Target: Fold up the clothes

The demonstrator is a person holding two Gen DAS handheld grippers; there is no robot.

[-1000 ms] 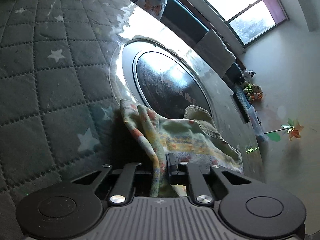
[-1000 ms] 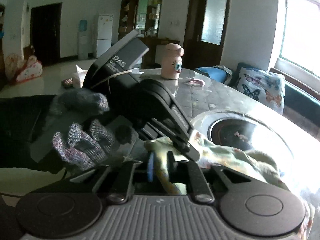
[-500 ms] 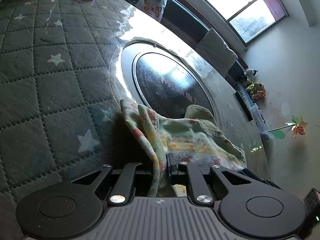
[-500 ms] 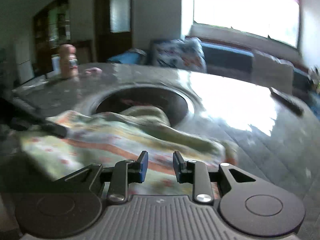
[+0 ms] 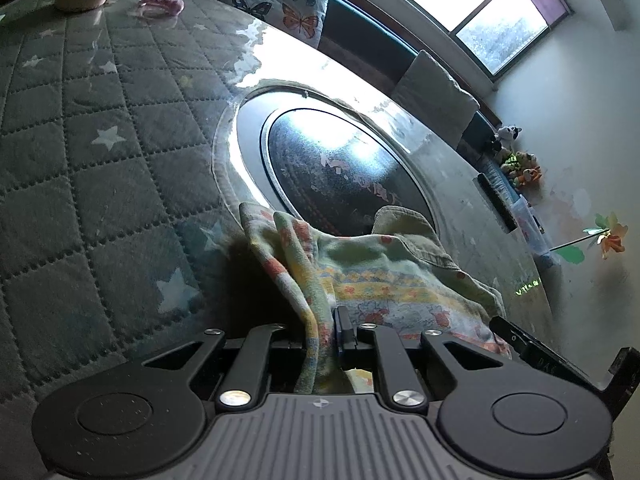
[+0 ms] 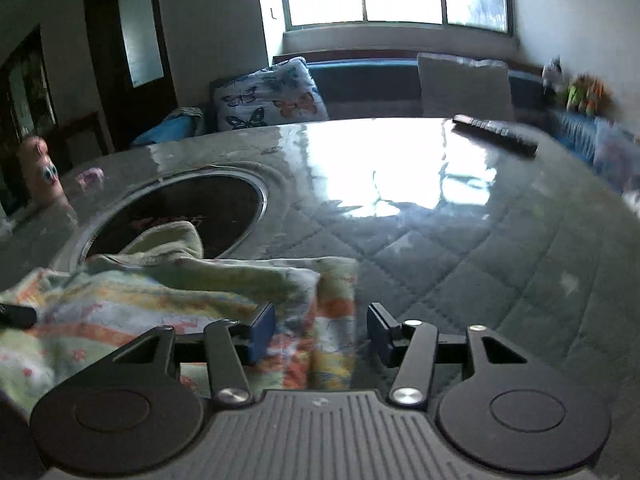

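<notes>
A small pastel patterned garment [image 5: 384, 280] lies bunched on the quilted table, partly over the dark round inset. My left gripper [image 5: 326, 332] is shut on a fold of its near edge, which hangs between the fingers. In the right wrist view the garment [image 6: 168, 300] lies at the lower left. My right gripper [image 6: 320, 328] is open, its jaws standing on either side of the garment's right-hand corner without pinching it. The tip of the left gripper [image 6: 16, 316] shows at the far left.
The grey quilted star cover [image 5: 80, 168] spans the table under a glossy sheet. A dark round inset [image 5: 340, 168] sits mid-table. A pink cartoon bottle [image 6: 40, 172], a pink hair tie [image 5: 160, 4] and a black remote [image 6: 494, 134] lie farther off. A sofa with a butterfly cushion [image 6: 268, 98] stands behind.
My right gripper has swung from beside the left gripper to the garment's right corner and opened wider. The left gripper still holds its fold, almost unmoved.
</notes>
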